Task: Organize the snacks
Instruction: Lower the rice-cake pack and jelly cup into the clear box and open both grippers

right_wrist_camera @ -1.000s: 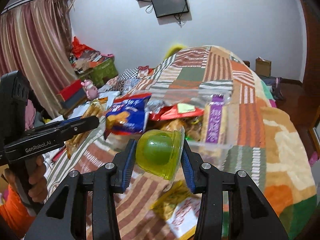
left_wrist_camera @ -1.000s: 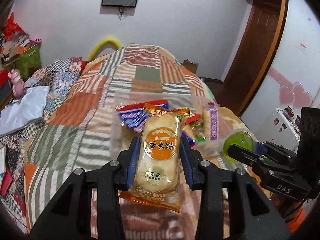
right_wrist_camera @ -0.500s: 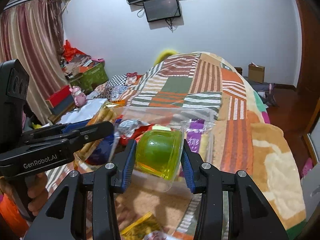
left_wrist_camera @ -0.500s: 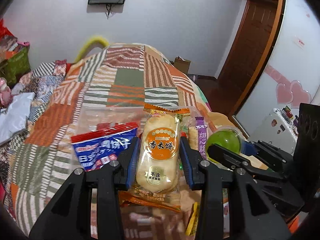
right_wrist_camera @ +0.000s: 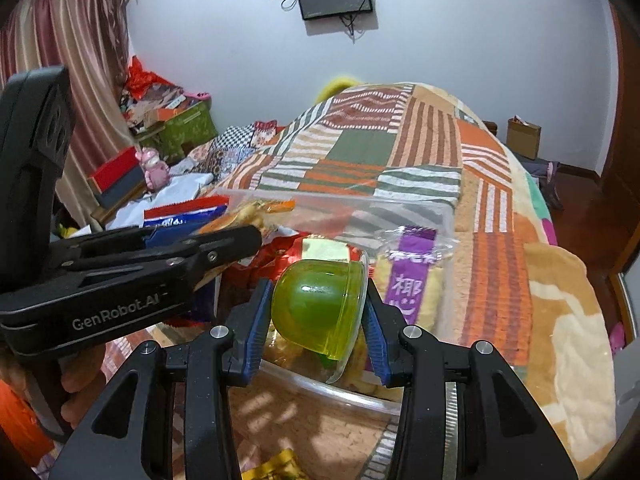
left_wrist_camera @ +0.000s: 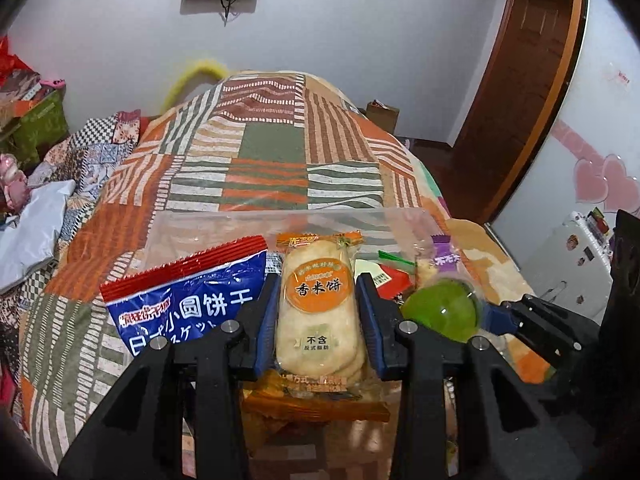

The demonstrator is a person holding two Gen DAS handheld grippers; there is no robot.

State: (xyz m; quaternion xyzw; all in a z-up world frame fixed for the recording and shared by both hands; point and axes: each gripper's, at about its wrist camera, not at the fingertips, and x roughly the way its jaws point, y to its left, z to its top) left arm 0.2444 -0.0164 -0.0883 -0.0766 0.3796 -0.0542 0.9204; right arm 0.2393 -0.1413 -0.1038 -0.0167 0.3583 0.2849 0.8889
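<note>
The left gripper (left_wrist_camera: 318, 312) is clamped on a rice cracker packet (left_wrist_camera: 318, 312), its 2 blue pads pressing the packet's long sides with the jaws only a narrow way apart; the packet stands upright with its orange label facing the camera, over the near part of the clear plastic bin (left_wrist_camera: 280, 220). The right gripper (right_wrist_camera: 318, 316) is likewise clenched on a green jelly cup (right_wrist_camera: 320, 304), tilted on its side between the pads, rim toward the right pad, just above the bin's near wall (right_wrist_camera: 340, 392). Inside the bin lie a blue biscuit bag (left_wrist_camera: 184, 304), a purple-labelled snack (right_wrist_camera: 408, 280) and a red wrapper (left_wrist_camera: 390, 280). The bin rests on a patchwork blanket (left_wrist_camera: 272, 152) covering the bed. Compared with 1 second ago, both grippers have come forward over the bin: then the packet hung short of it above the blanket and the cup sat before its front wall, while both grips look unchanged.
</note>
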